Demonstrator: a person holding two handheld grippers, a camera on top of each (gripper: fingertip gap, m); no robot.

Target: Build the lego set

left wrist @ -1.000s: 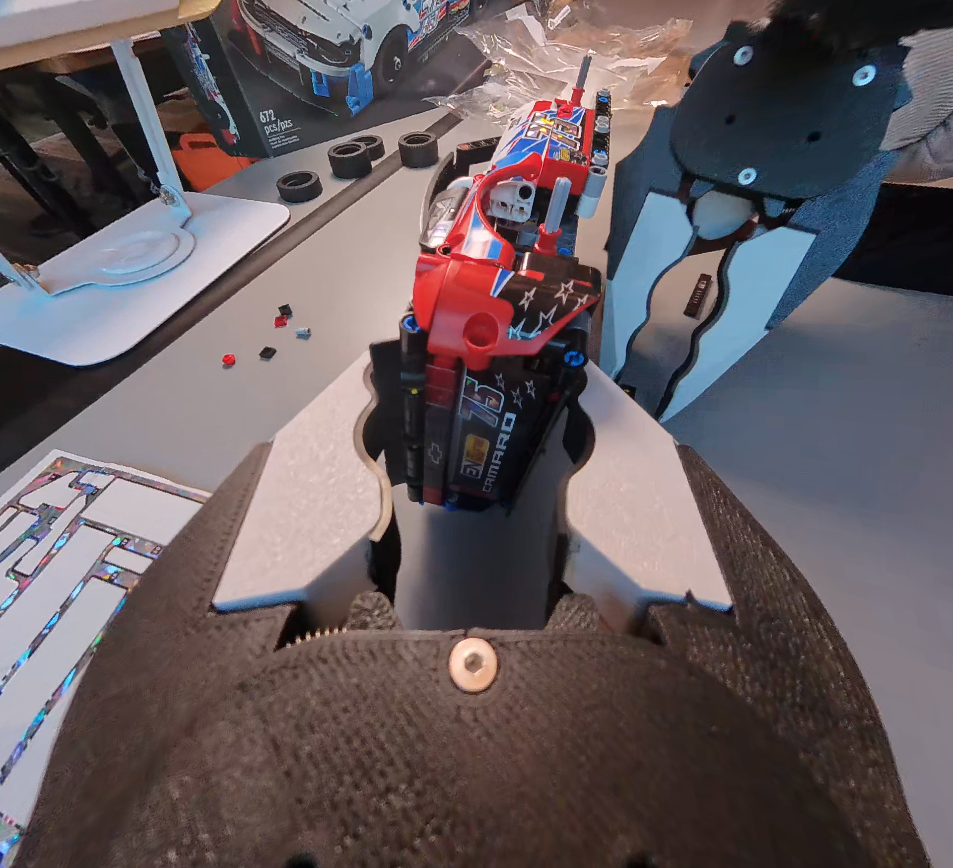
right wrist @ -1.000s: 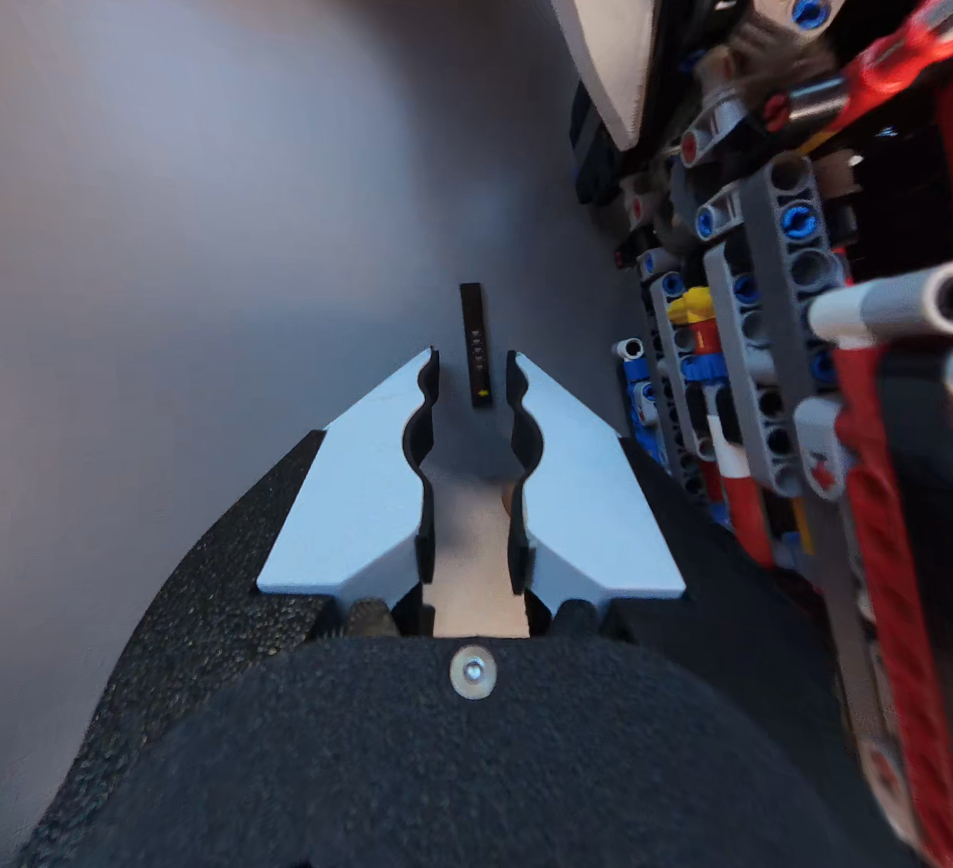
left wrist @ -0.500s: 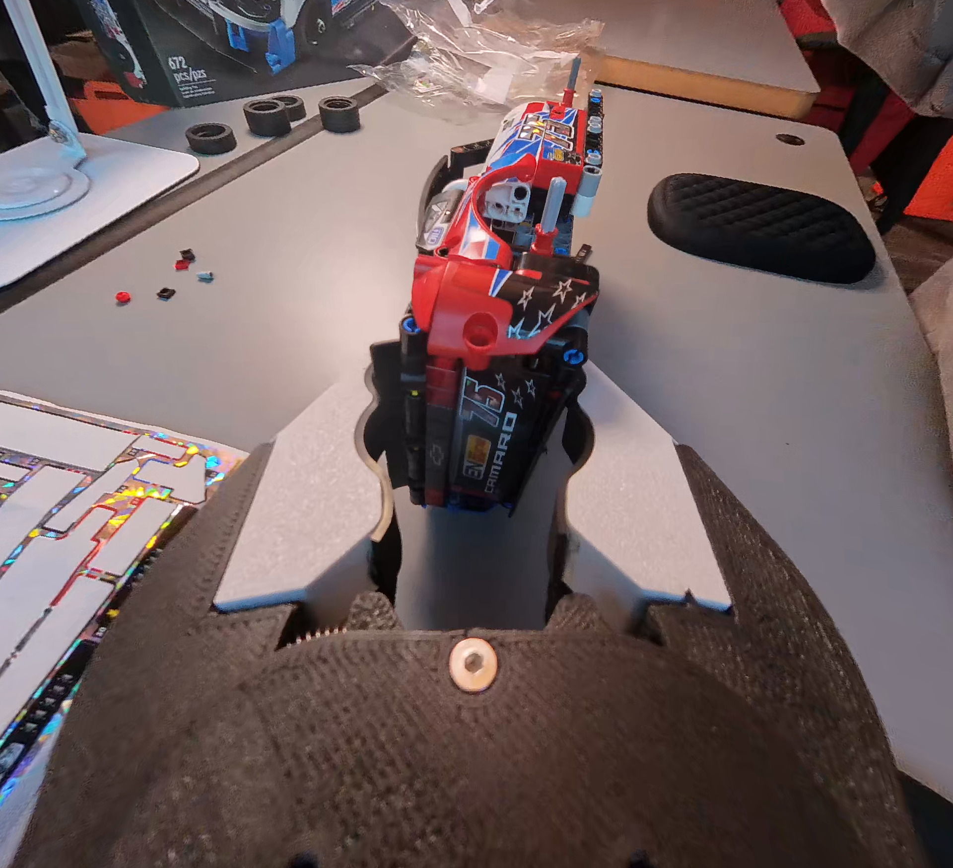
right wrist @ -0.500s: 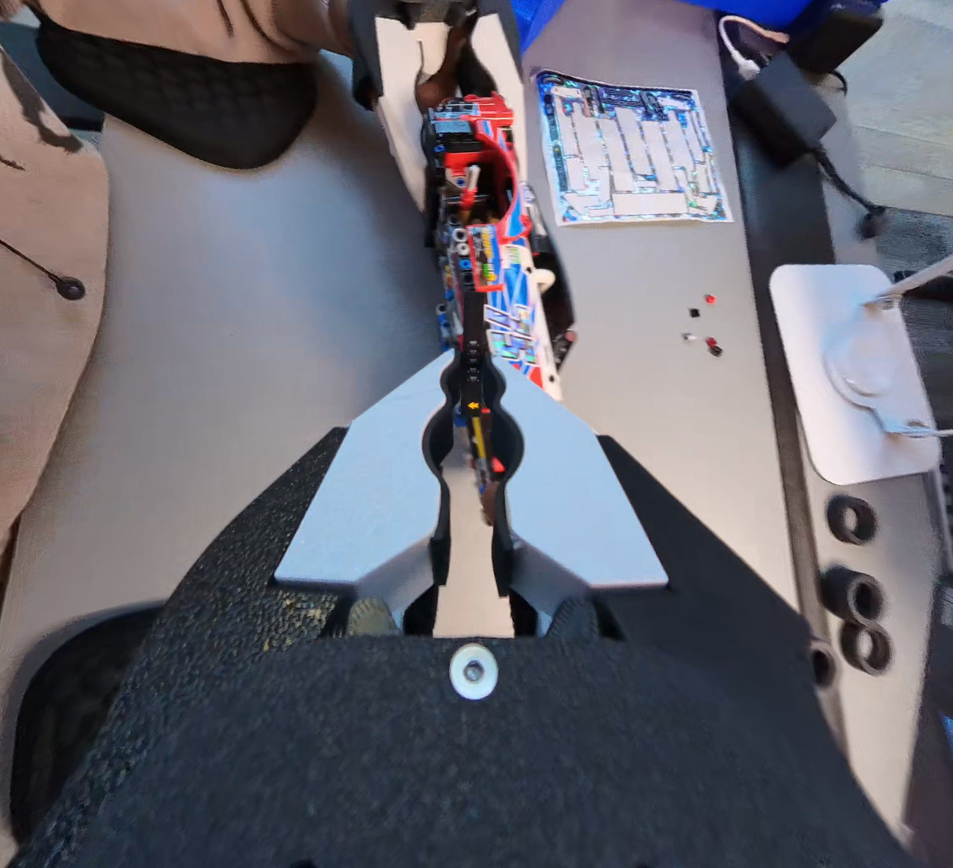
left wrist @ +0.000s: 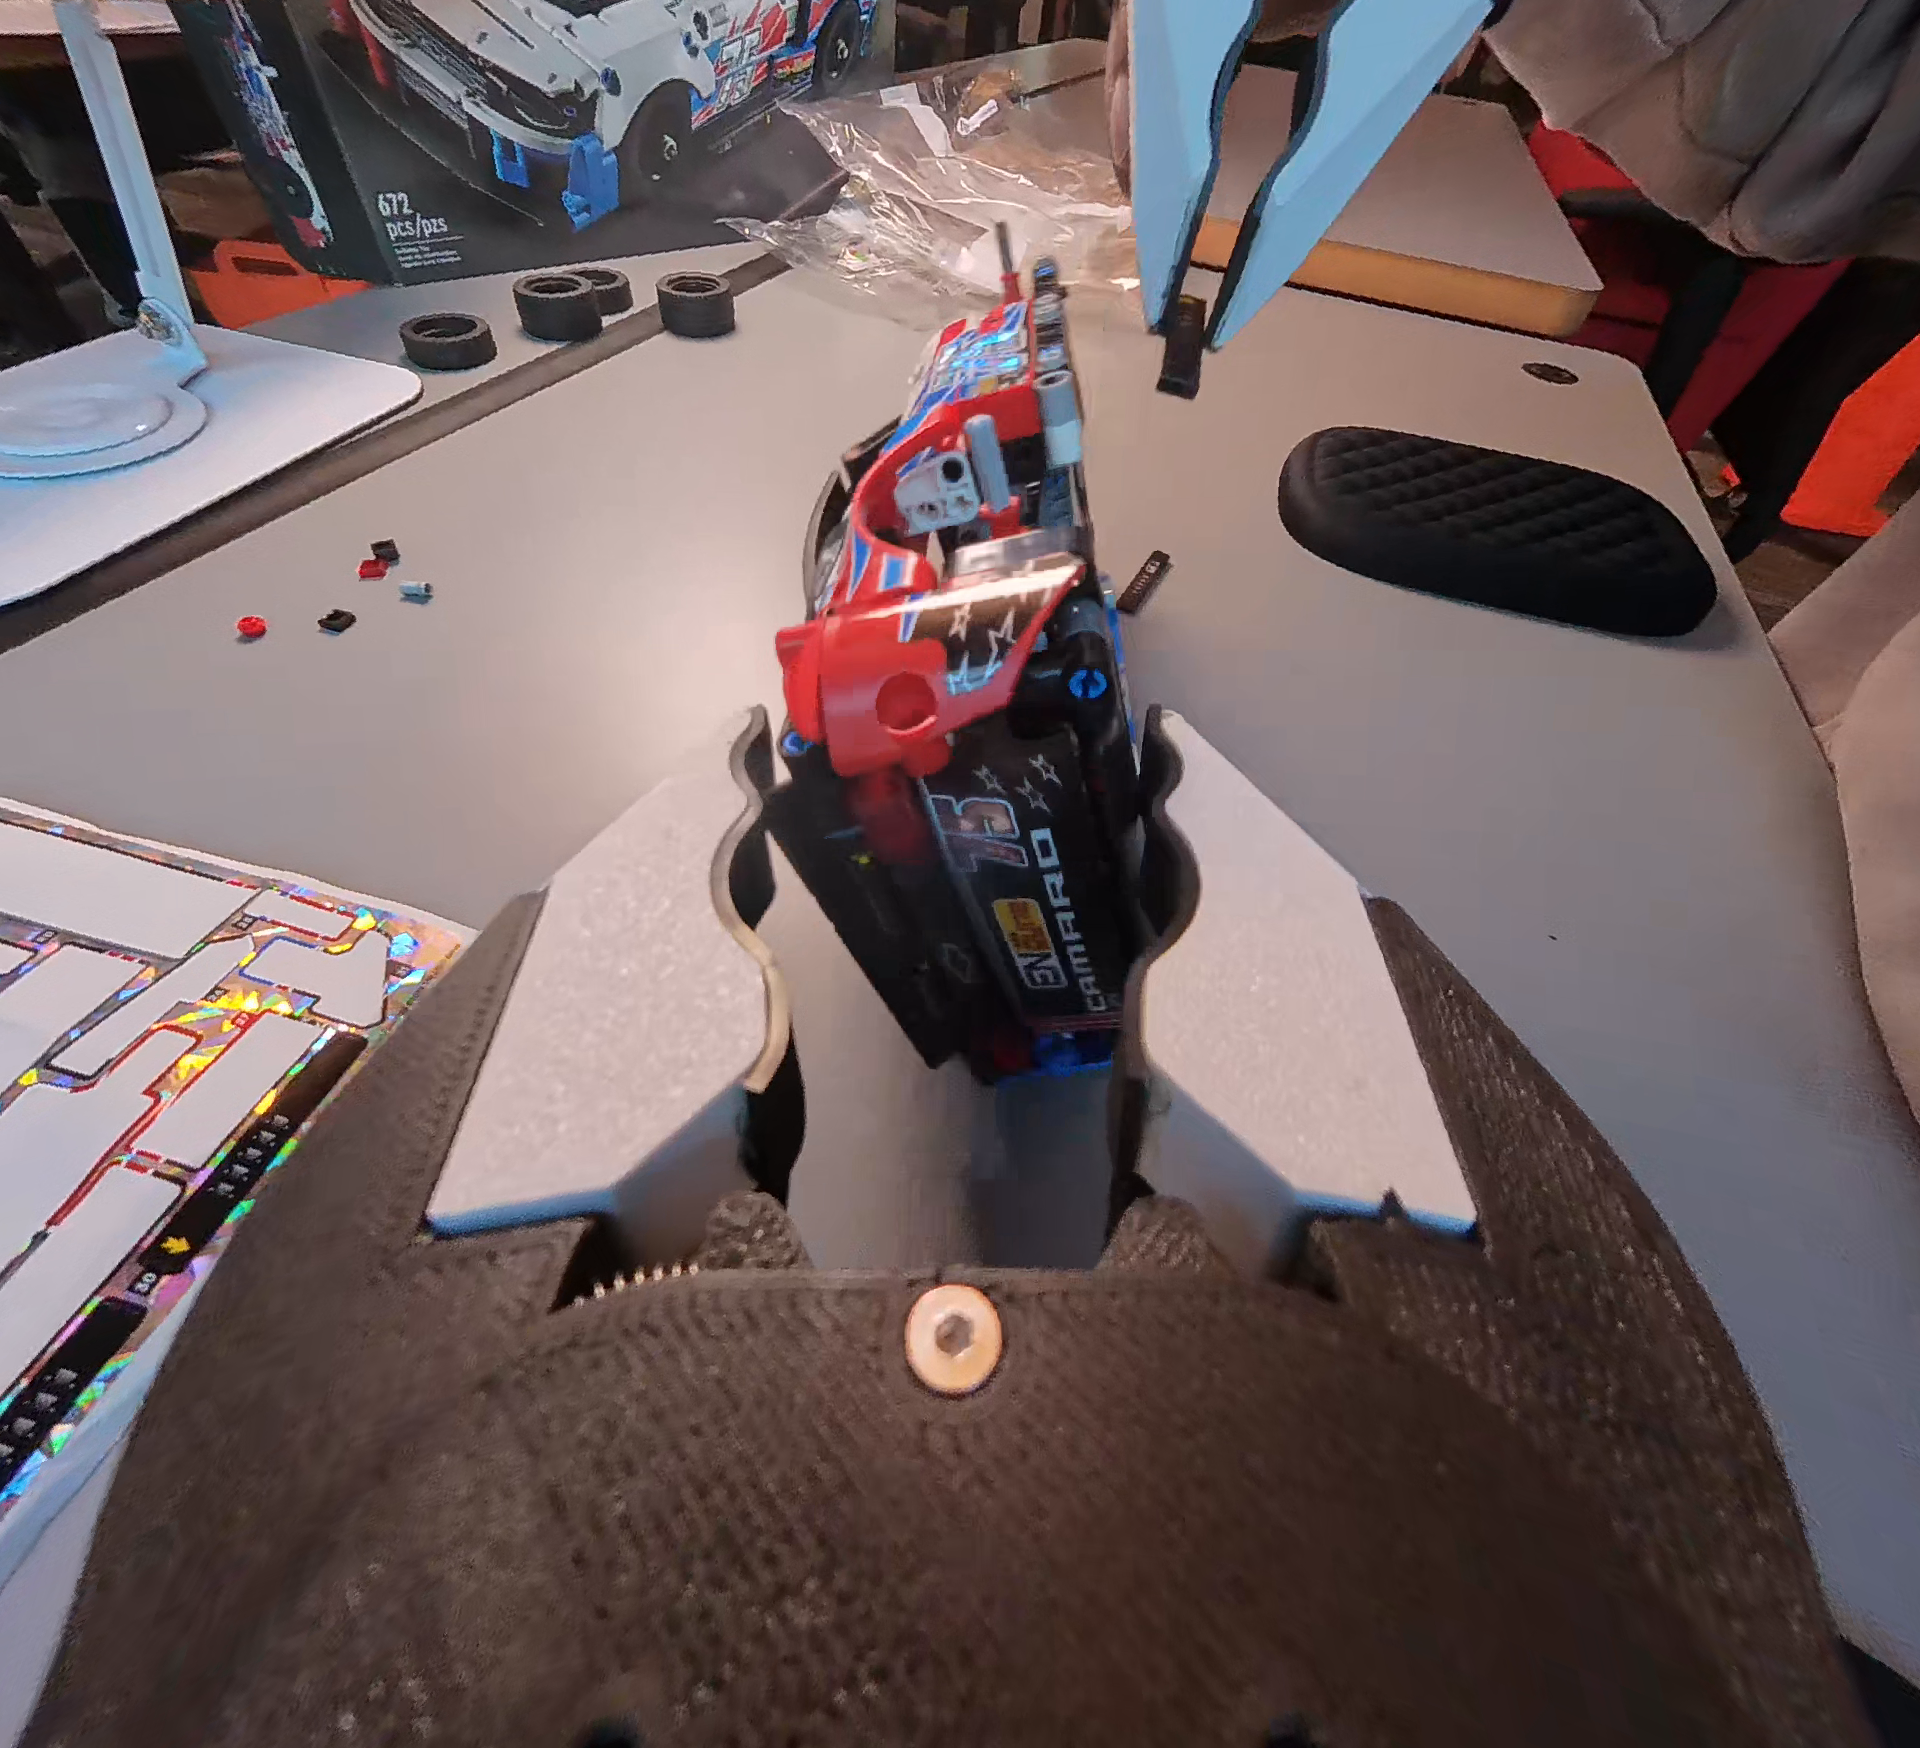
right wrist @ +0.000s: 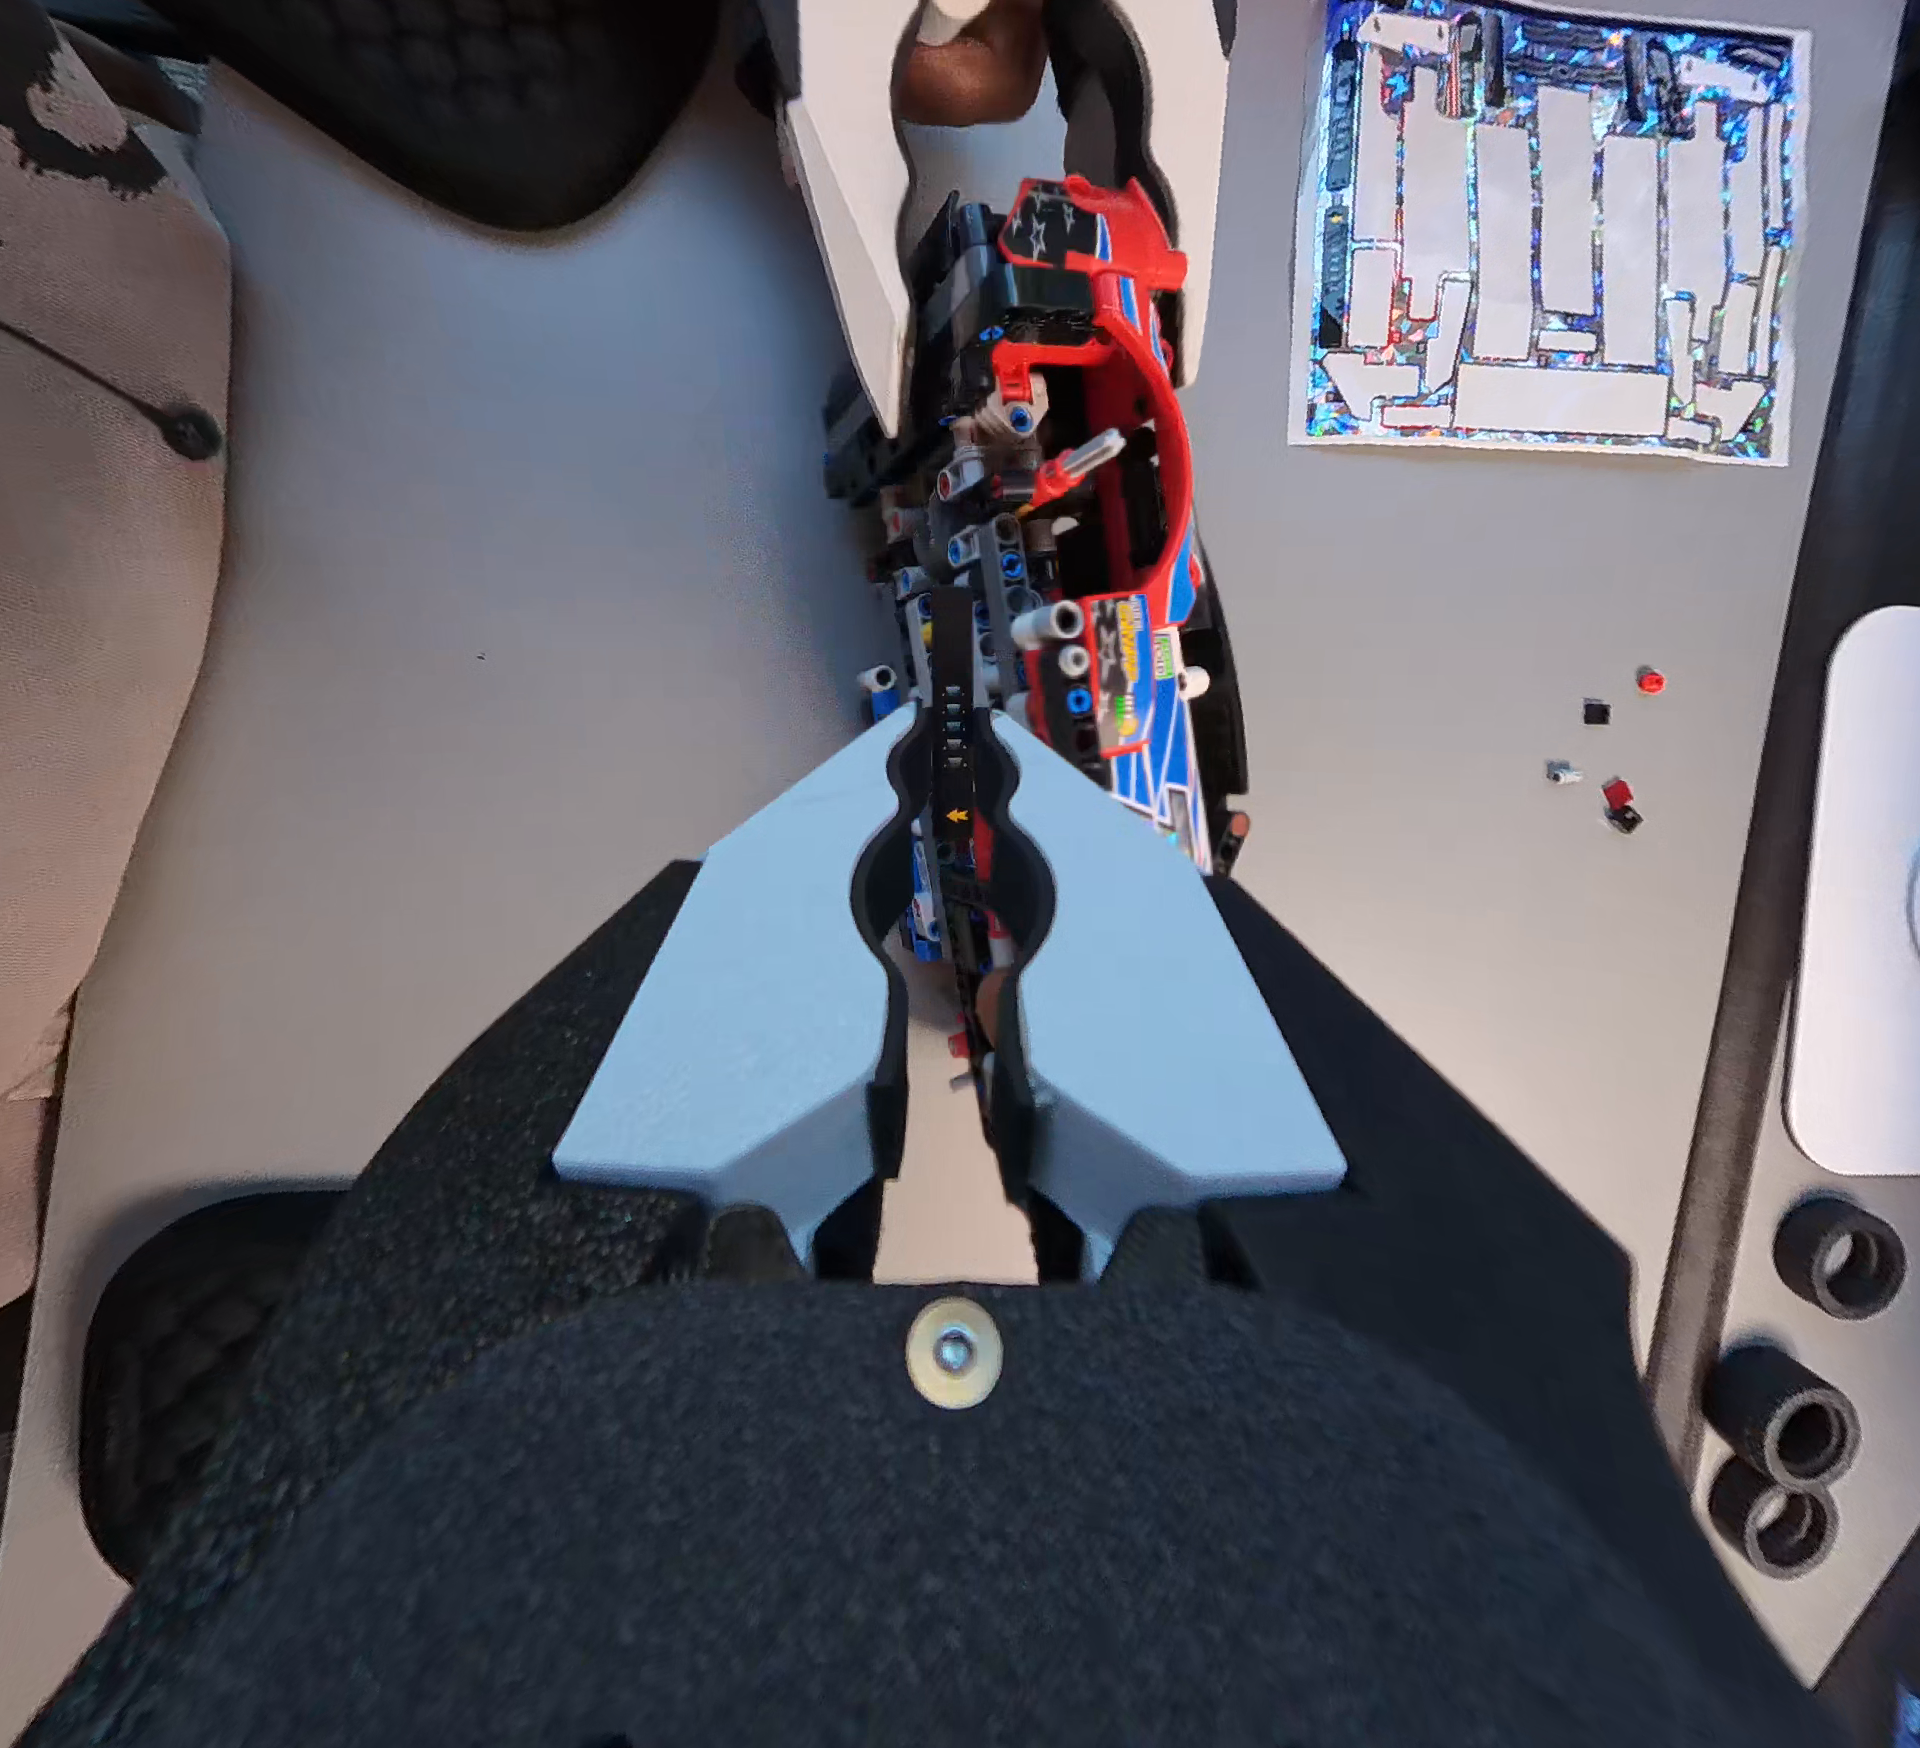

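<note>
The partly built red, blue and black lego car [left wrist: 966,763] lies on its side on the grey table [left wrist: 520,659]. My left gripper [left wrist: 956,730] is shut on its near end, one finger on each side. In the right wrist view the car [right wrist: 1081,410] stretches away from me, with the left gripper's fingers [right wrist: 842,244] at its far end. My right gripper [right wrist: 954,719] is shut on a thin black strip [right wrist: 951,649] and holds it over the car's near end. In the left wrist view the right gripper [left wrist: 1184,327] hangs above the car's far end with the strip [left wrist: 1177,363] sticking out below.
A second black strip [left wrist: 1143,578] lies right of the car. Small loose pieces [left wrist: 364,581] and a foil sticker sheet [left wrist: 156,1023] lie on the left. Three tyres [left wrist: 561,306], the set's box [left wrist: 582,67] and a plastic bag [left wrist: 935,181] are at the back. A black pad [left wrist: 1496,524] lies on the right. The grippers' ends are close to 9 cm from one another.
My right gripper closed on the black strip on the table, lifted it, and now holds it closer over the car. The car has tilted slightly in my left gripper.
</note>
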